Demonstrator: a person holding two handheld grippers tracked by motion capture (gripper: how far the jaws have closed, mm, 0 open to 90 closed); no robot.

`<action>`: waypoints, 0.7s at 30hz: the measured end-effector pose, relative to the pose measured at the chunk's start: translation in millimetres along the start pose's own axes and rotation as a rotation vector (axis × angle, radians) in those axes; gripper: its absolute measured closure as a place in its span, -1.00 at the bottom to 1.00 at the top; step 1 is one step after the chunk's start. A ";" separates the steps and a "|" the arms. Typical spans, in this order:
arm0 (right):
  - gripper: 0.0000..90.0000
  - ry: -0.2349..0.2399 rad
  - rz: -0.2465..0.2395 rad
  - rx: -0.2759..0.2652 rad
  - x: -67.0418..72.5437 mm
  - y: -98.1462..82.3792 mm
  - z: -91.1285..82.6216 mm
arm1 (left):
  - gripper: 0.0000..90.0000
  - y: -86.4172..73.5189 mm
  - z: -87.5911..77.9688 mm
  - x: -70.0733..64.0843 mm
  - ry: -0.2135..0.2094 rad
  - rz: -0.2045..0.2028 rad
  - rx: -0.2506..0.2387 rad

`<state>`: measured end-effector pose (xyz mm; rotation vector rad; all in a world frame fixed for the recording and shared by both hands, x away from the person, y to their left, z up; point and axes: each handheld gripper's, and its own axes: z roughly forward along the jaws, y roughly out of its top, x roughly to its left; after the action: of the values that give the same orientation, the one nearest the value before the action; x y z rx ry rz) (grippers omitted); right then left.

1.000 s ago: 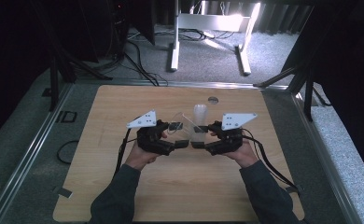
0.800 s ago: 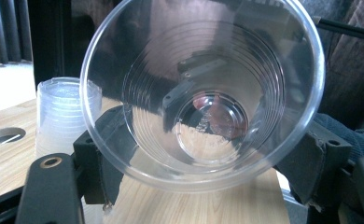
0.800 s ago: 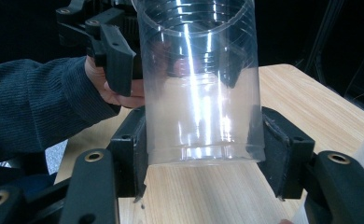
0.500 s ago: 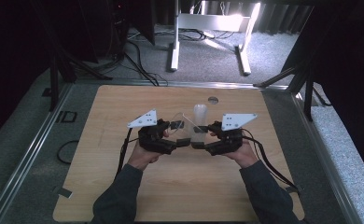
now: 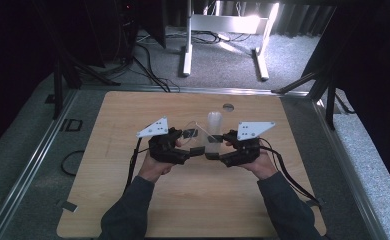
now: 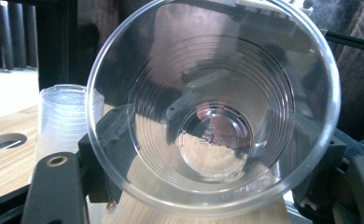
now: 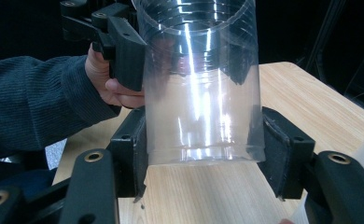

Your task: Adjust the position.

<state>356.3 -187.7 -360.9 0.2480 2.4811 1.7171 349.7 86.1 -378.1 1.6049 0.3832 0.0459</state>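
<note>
The person holds one clear plastic cup (image 5: 201, 142) in the air between the two grippers, just above the middle of the desk (image 5: 133, 210). The right gripper (image 5: 214, 151) pinches the cup near its bottom: in the right gripper view both pads press against the wall of the cup (image 7: 201, 93) close to the base. The left gripper (image 5: 195, 147) is at the mouth end of the cup. Its jaws have just been closing, and the wide rim of the cup (image 6: 213, 107) stands between them in the left gripper view. I cannot tell if its pads already press on the rim, because the cup hides them.

Both hands look at the same place as one second ago, so only the left jaws have changed. I think this means a handover or a pulling apart is starting, with the left gripper now taking hold of the cup.

A stack of cups (image 5: 214, 122) stands on the desk just behind the grippers, near a round hole (image 5: 228, 106).
</note>
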 end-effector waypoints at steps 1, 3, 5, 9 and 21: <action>-0.09 0.001 0.001 0.000 0.0 0.0 0.0 | -0.41 -0.2 0.2 0.0 -0.001 -0.001 -0.002; -0.09 0.002 0.002 0.001 -0.1 0.1 -0.1 | -0.41 0.0 0.4 -0.5 0.001 0.002 -0.004; -0.09 0.001 0.000 0.003 -0.2 0.3 -0.7 | -0.38 0.0 0.5 -0.7 -0.002 0.003 -0.005; -0.09 0.001 -0.004 0.002 -0.5 0.7 -1.1 | -0.37 -0.2 0.8 -0.8 -0.007 0.000 -0.011; -0.09 0.000 -0.014 0.019 0.9 -0.2 0.4 | -0.45 -0.7 3.2 -1.3 -0.010 -0.013 -0.029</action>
<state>355.4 -187.3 -361.2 0.2316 2.4942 1.6896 349.2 82.7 -378.7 1.5731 0.3839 0.0330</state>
